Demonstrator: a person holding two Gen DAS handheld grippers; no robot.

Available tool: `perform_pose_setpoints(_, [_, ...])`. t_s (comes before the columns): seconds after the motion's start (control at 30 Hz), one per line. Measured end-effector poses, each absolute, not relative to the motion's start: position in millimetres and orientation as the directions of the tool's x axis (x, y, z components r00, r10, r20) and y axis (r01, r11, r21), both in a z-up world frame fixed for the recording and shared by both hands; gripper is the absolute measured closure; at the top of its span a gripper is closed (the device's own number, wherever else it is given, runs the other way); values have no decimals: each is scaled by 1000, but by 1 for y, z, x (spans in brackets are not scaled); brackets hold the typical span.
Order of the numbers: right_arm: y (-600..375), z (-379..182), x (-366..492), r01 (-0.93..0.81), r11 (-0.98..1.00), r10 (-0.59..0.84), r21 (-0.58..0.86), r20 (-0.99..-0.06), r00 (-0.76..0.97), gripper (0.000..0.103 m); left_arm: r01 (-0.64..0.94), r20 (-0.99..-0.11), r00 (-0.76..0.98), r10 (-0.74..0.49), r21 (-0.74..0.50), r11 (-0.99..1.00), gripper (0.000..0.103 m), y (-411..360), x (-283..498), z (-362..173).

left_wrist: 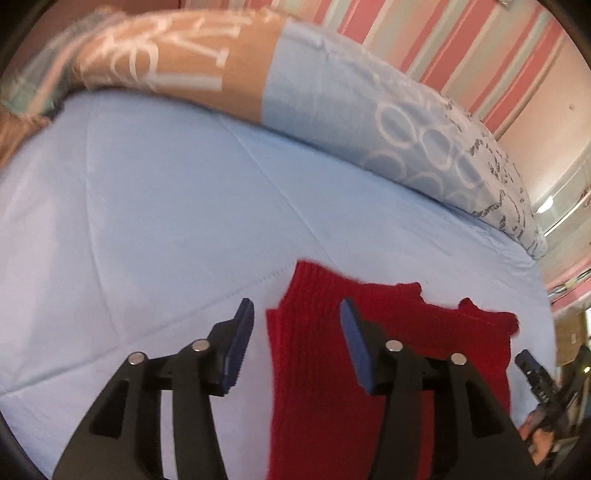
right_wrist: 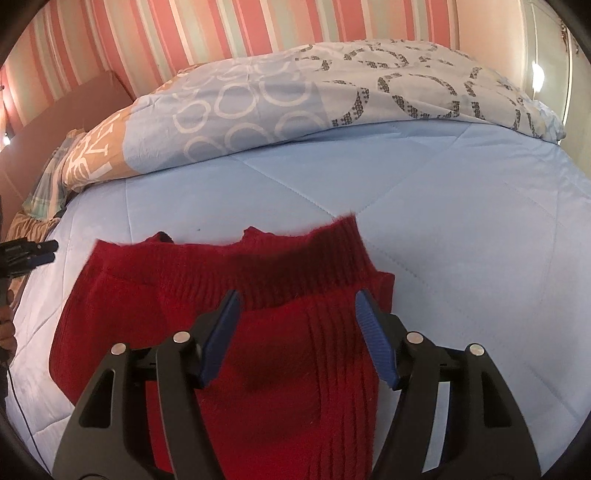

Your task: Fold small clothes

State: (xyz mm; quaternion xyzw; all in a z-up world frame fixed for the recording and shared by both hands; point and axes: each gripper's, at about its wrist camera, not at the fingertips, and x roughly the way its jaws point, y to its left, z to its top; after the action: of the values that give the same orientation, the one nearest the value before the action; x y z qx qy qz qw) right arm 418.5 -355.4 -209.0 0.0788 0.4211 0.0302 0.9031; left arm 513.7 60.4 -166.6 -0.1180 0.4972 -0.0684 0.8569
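A red knitted garment (left_wrist: 314, 369) lies on the light blue quilt (left_wrist: 147, 221), with a ribbed part doubled over its top edge. In the left wrist view my left gripper (left_wrist: 295, 314) hovers open over the garment's left edge; its pads press on nothing. The right wrist view shows my right gripper (right_wrist: 298, 299) open above the same red garment (right_wrist: 277, 369), the ribbed fold lying under and beyond its blue fingertips. Each gripper shows in the other's view: the right gripper (left_wrist: 532, 369) at the garment's right side, the left gripper (right_wrist: 33, 254) at its left.
A bunched patterned duvet (right_wrist: 277, 103) in blue, tan and white runs along the far side of the bed, below a pink striped wall (right_wrist: 147, 33). A headboard (right_wrist: 74, 107) stands at the left. The quilt (right_wrist: 443, 221) stretches bare to the right of the garment.
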Motion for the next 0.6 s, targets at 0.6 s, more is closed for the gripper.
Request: perform_pose_setpoints(0.6, [-329,-263,474,57,997,3,43,-823,568,43,173,-857,515,-18,83,982,21,-62,507,-250])
